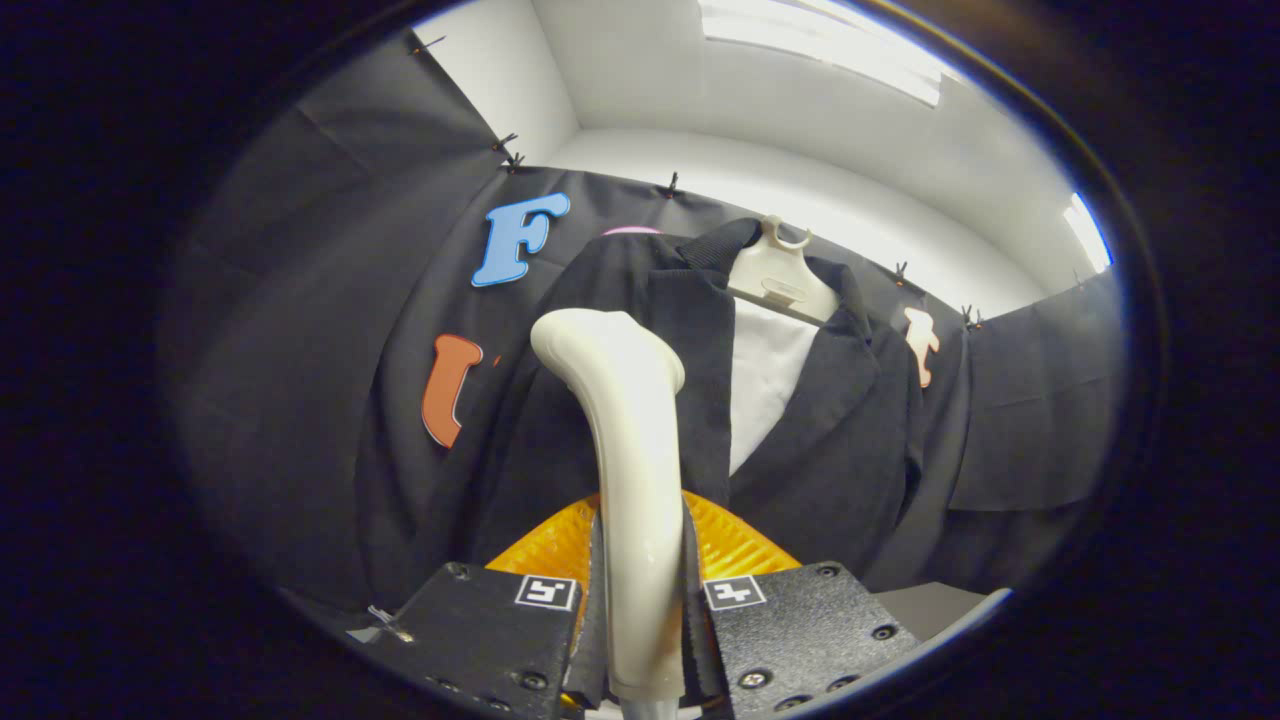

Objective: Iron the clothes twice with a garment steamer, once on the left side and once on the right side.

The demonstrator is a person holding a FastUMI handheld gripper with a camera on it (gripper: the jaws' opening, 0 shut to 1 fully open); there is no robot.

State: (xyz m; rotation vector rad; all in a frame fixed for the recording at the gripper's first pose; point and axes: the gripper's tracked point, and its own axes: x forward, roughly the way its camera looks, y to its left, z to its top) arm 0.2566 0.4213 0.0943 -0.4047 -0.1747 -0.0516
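Steamer clamped, jacket dead ahead.

I have the gripper [640, 600] closed on the garment steamer [625, 450] handle, both fingers pressing it — long axis upright. The jacket [830, 440] hangs on its hanger [780, 275] just beyond the head; its panels spread to either side, so I judge there is room to sweep both ways.

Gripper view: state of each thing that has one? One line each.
gripper: shut on the steamer handle, both fingers pressing it.
garment steamer: held upright, head against the jacket's front panel.
dark jacket: hanging, front open, white lining showing.
hanger: carrying the jacket against the booth wall.
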